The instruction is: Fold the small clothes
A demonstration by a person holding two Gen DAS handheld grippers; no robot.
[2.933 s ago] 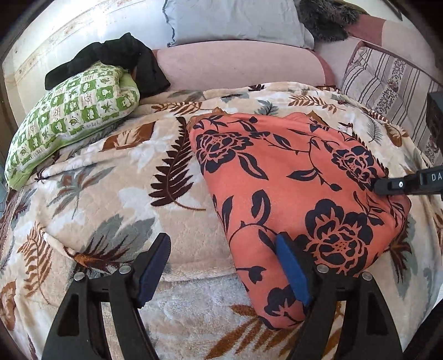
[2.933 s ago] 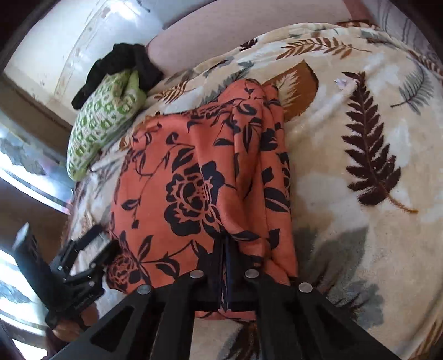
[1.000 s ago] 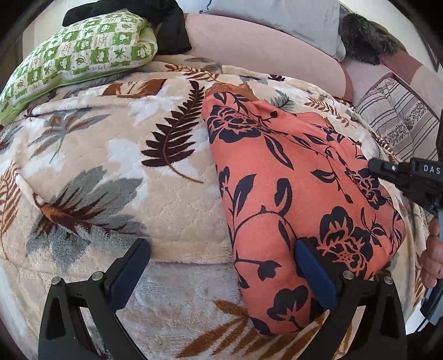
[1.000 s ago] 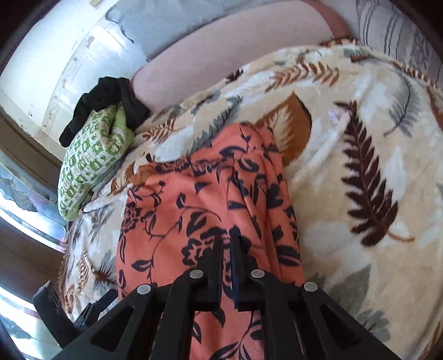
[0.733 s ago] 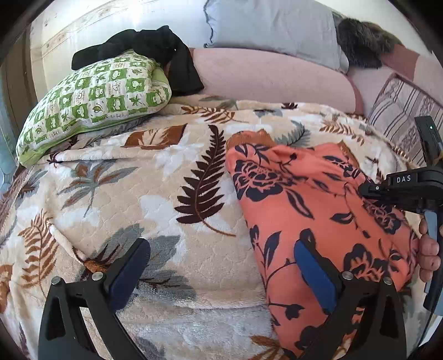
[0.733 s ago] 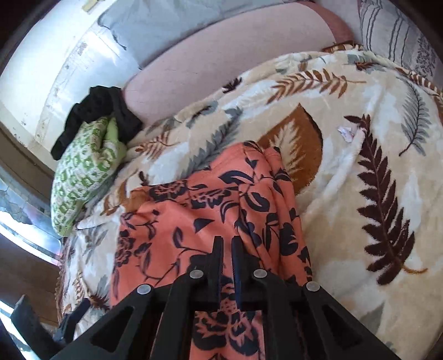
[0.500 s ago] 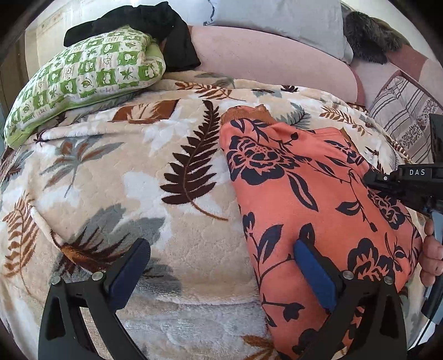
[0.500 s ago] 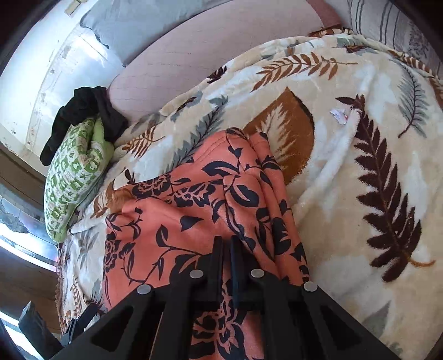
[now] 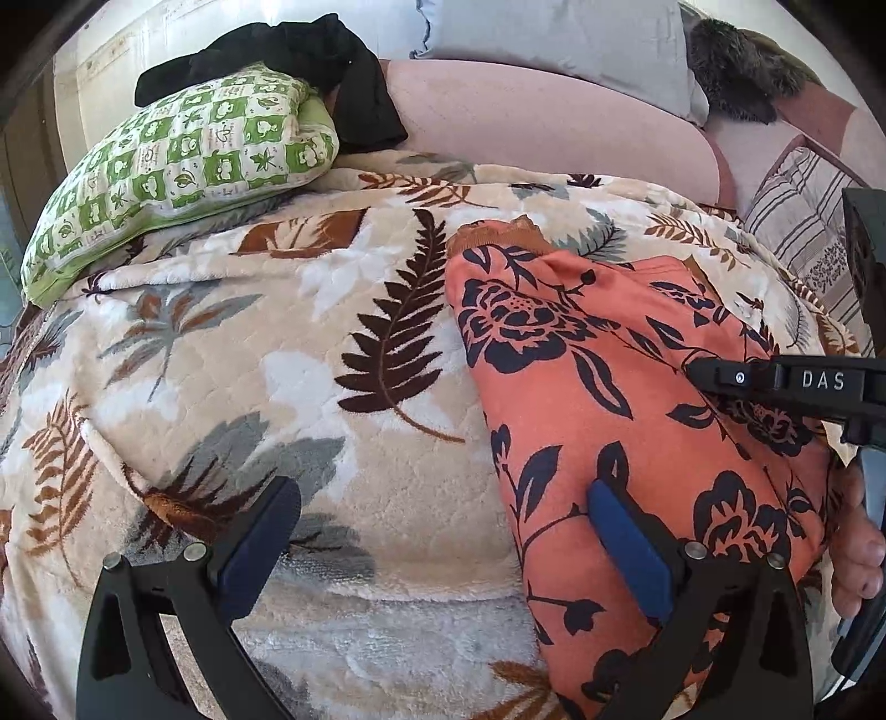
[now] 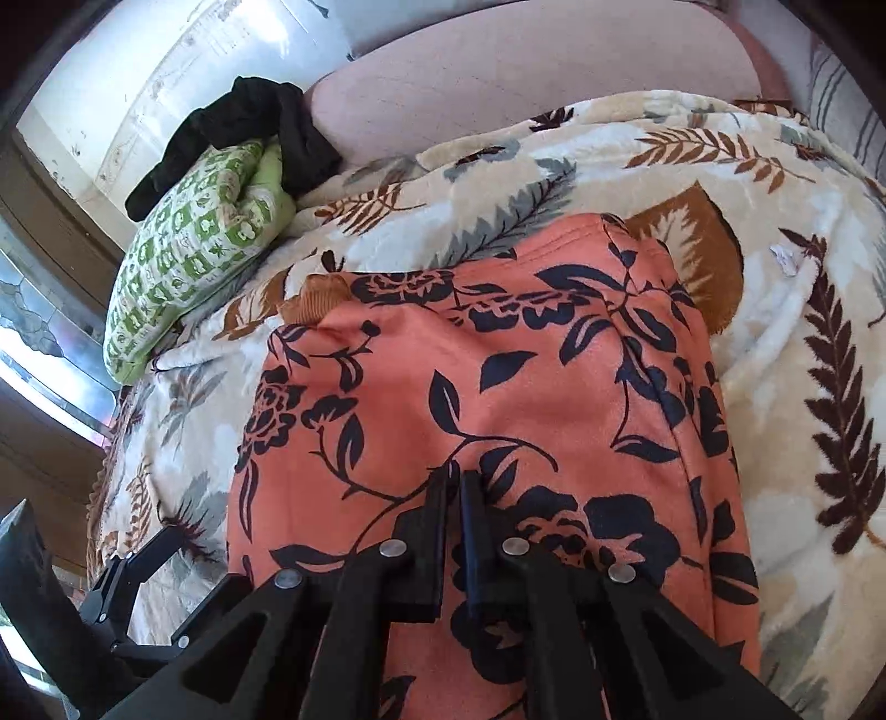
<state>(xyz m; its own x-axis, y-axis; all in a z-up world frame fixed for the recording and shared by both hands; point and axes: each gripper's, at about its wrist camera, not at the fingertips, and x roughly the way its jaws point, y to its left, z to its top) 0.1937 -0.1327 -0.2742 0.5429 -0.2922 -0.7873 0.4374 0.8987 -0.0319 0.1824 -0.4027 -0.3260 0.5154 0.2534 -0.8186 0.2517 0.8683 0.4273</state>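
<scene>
Leaf-print blanket (image 9: pixel 387 487) bears orange garment (image 9: pixel 637 399) (folded), green pillow (image 9: pixel 183 166).

I'm working in a home bedroom: a bed under a leaf-print blanket (image 9: pixel 343 310), a green pillow (image 9: pixel 183 166), a grey pillow (image 9: pixel 554 39), dark clothes (image 9: pixel 310 50) piled by the wall (image 10: pixel 138 99).

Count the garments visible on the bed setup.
2: orange floral garment lies on the leaf-print blanket; black garment is draped over the green checked pillow. Others may be hidden.
</scene>
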